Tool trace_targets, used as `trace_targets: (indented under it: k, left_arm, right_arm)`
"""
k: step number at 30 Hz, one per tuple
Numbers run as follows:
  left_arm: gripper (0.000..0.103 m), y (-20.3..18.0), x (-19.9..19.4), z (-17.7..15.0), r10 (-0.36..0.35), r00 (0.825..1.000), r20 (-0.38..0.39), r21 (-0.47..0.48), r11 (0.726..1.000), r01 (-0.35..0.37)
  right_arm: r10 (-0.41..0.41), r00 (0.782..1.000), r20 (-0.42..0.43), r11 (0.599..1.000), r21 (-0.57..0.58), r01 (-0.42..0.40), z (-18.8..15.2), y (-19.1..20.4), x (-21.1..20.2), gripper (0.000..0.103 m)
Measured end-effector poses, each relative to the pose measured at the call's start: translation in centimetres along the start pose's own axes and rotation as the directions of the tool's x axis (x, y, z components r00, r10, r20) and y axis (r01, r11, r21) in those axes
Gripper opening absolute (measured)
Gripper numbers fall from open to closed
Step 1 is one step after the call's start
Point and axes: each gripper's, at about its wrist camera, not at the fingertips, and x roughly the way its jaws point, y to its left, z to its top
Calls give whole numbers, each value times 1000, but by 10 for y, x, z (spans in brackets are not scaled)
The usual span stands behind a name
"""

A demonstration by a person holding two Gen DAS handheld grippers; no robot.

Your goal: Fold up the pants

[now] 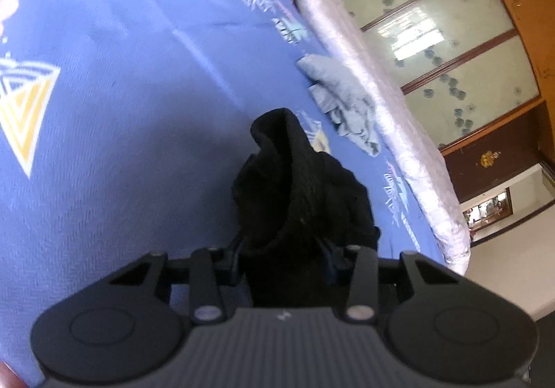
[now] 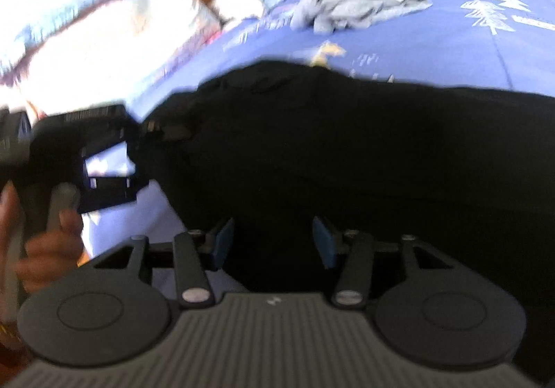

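The black pants (image 2: pixel 347 152) lie across a blue patterned bedsheet (image 2: pixel 451 41). In the left wrist view my left gripper (image 1: pixel 284 256) is shut on a bunched fold of the black pants (image 1: pixel 295 186), which stands up from between the fingers and hides the pads. In the right wrist view my right gripper (image 2: pixel 274 242) is open, its blue pads (image 2: pixel 222 238) apart just over the near part of the pants, with nothing between them. The left gripper (image 2: pixel 104 152) shows at the left of the right wrist view, gripping the edge of the pants.
A crumpled light grey-blue garment (image 1: pixel 343 103) lies on the bedsheet (image 1: pixel 138 75) near its far edge; it also shows in the right wrist view (image 2: pixel 353 6). A pale quilt (image 1: pixel 381 110) runs along the bed's edge. Glass-panelled wooden doors (image 1: pixel 451 41) stand beyond. Pillows (image 2: pixel 86 6) lie at the left.
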Motion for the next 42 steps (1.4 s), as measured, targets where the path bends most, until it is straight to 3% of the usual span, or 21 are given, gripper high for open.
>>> trace_targets:
  k: [2,4,7,8,9,11,13,18,22,25,27,30,31,33,34,36,38,39,40,41,42]
  left_arm:
    - [38,-7,-4,1,-9,1000,6,16,1000,9]
    - [38,-18,-8,1,-13,1000,13,49,999,13]
    - [38,-39,-13,-2,-29,999,28,114,993,26]
    - [38,-49,-13,-4,-34,999,26,148,989,30]
    - [37,-60,-13,-8,-37,999,20,179,983,33]
    - [37,-87,-14,-19,-45,999,26,276,961,36]
    - [37,-118,-14,-31,-63,998,26,376,925,48]
    - [37,-198,1,-71,-137,990,-37,547,826,135]
    - [37,-268,30,-122,-196,971,-136,636,734,237]
    - [42,-311,57,-179,-212,948,-235,695,645,317]
    - [60,-327,84,-220,-181,915,-361,711,581,396]
    - [60,-326,111,-270,-22,912,-410,780,509,364]
    - [60,-321,111,-279,-4,906,-423,784,499,368]
    - [60,-309,100,-282,-10,896,-444,777,495,390]
    - [60,-302,90,-279,-23,895,-446,774,493,398]
    - [65,-289,70,-263,-50,908,-415,777,500,383]
    - [70,-280,55,-244,-62,926,-372,771,535,346]
    - [71,-273,50,-232,-61,935,-348,763,561,320]
    - [72,-266,47,-218,-53,947,-317,754,591,286]
    - [72,-258,44,-210,-38,956,-291,751,610,253]
    - [72,-250,44,-202,-17,963,-268,750,624,220]
  right_arm:
    - [-1,998,60,998,66,-3,9,-9,-10,50]
    - [-23,995,96,989,145,9,17,-21,-13,35]
    - [-80,996,27,964,256,71,21,-42,10,9]
    - [-87,996,-27,956,280,91,18,-48,24,6]
    - [-84,996,-24,953,290,87,14,-52,30,1]
    - [-71,997,-21,949,307,74,17,-55,29,1]
    - [-51,999,-4,939,339,49,21,-60,19,4]
    - [-106,980,171,905,424,24,15,-101,-56,8]
    - [-203,940,274,850,525,30,-5,-154,-125,8]
    - [-290,903,317,806,590,52,-22,-192,-170,8]
    - [-357,877,321,759,647,72,-38,-218,-192,9]
    - [-452,854,257,667,733,132,-65,-252,-214,8]
    - [-460,850,257,660,739,134,-73,-258,-220,8]
    - [-488,832,265,663,732,156,-82,-262,-233,8]
    - [-524,808,271,665,722,190,-85,-261,-241,8]
    - [-579,759,296,665,710,231,-85,-248,-248,9]
    - [-595,725,347,704,660,262,-76,-238,-255,9]
    - [-589,720,366,730,624,280,-69,-238,-247,12]
    - [-567,725,391,769,567,296,-61,-233,-242,24]
    - [-529,742,411,815,490,309,-52,-225,-237,33]
    - [-489,762,425,854,412,318,-48,-220,-234,51]
